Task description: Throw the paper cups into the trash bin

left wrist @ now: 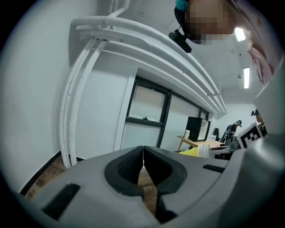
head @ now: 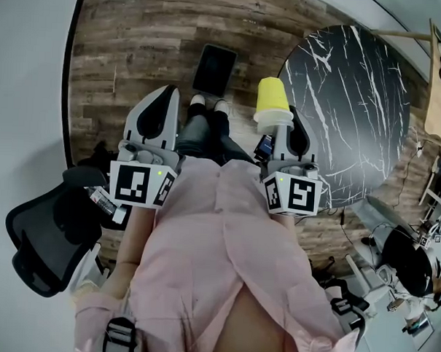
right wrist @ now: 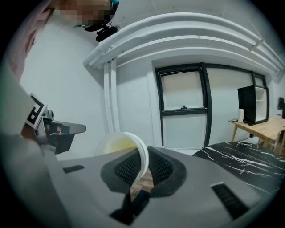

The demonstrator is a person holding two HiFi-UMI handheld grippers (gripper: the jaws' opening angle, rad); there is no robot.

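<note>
The right gripper's (right wrist: 143, 165) jaws are clamped on the white rim of a yellow paper cup (right wrist: 116, 144), whose body points away from the person. The left gripper's (left wrist: 143, 164) jaws are pressed together with nothing between them. Both grippers hang above the wooden floor (head: 131, 51), with the cup just beside the edge of the black marble counter (head: 355, 104).

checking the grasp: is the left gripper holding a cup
No, the left gripper has its jaws shut together with nothing between them.
</note>
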